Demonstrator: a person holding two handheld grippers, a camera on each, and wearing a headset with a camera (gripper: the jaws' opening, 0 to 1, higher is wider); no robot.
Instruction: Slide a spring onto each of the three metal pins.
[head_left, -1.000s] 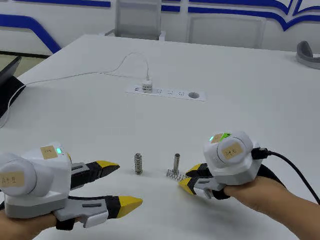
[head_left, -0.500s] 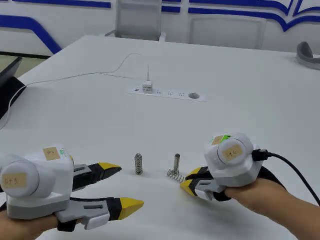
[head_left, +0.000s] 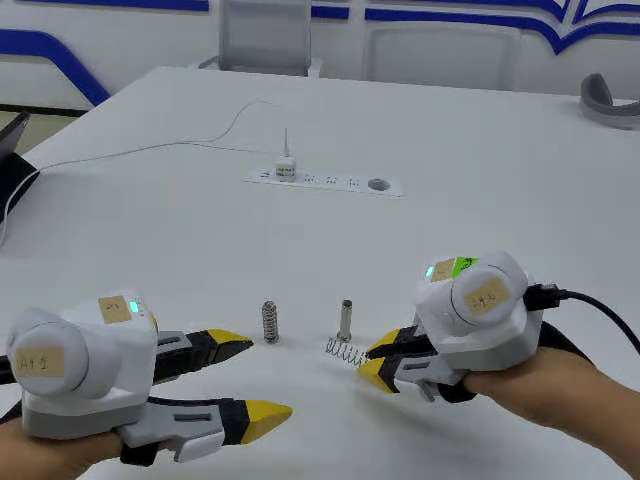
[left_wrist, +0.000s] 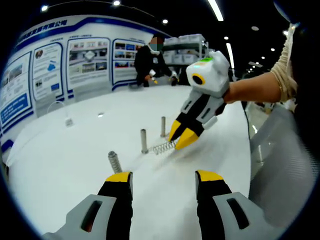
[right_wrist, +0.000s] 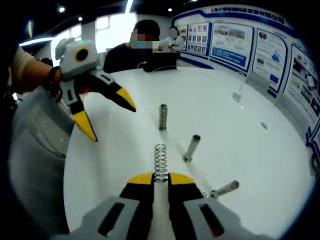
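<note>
One of three pins is done: first pin (head_left: 270, 322) carries its spring, so I judge the task about a third along; versus a second ago little has changed; the head view has shifted, but that is camera, not parts; pins and loose spring (head_left: 343, 350) keep their layout on the table (head_left: 200, 240); right gripper (head_left: 368, 362) stays at the spring's near end, jaws closed on it in the right gripper view; coil sticks straight out ahead of the tips, roughly level; so the pickup looks made, threading not yet started. Loose spring lies just beside the base of the bare middle pin (head_left: 345, 320); touching or not, cannot tell; third pin (right_wrist: 225, 189) is bare too, right of the jaws. Left gripper (head_left: 270, 378) hangs near the first pin, jaws wide apart, gripping nothing; next move likely needs the coil tipped upright over a pin top.
</note>
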